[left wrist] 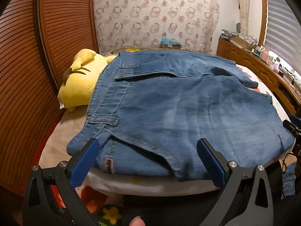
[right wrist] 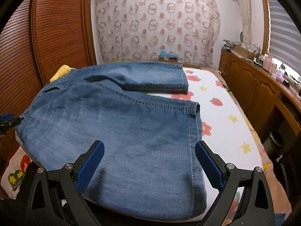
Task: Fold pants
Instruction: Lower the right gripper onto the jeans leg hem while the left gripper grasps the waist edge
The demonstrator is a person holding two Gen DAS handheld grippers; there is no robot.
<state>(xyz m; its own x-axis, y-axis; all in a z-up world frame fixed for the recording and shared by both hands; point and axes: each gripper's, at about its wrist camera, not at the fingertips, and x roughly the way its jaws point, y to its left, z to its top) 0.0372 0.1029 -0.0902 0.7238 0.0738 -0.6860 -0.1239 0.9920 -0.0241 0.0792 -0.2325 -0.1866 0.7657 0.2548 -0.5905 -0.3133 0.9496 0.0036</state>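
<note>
Pants: blue denim pants [left wrist: 188, 103] spread flat on the bed [right wrist: 225, 116]; waistband toward the left in the left wrist view, the two leg ends toward the right in the right wrist view; the far leg [right wrist: 150, 77] lies apart from the near leg [right wrist: 131, 131], a strip of bedcover showing between their hems
Left gripper: the left gripper [left wrist: 148, 162] hovers at the near edge of the bed over the waistband end; jaws spread wide, holding nothing; a belt loop and a small dark label with pink trim [left wrist: 108, 165] lie just inside the left-hand jaw; the near denim edge runs between the two blue pads [left wrist: 84, 165]
Right gripper: the right gripper [right wrist: 149, 163] sits over the near leg close to its hem; jaws wide apart, nothing clamped; the stitched hem seam passes just inside the right-hand jaw; whether the pads [right wrist: 90, 167] touch the cloth cannot be told
Bed: white cover with red and yellow flowers
Plush toy: a yellow plush toy [left wrist: 80, 79] lies beside the waistband, partly under the denim
Surroundings: a slatted wooden wardrobe [left wrist: 47, 47] on the left; a patterned curtain [right wrist: 156, 28] behind; a wooden sideboard [right wrist: 254, 88] along the right
</note>
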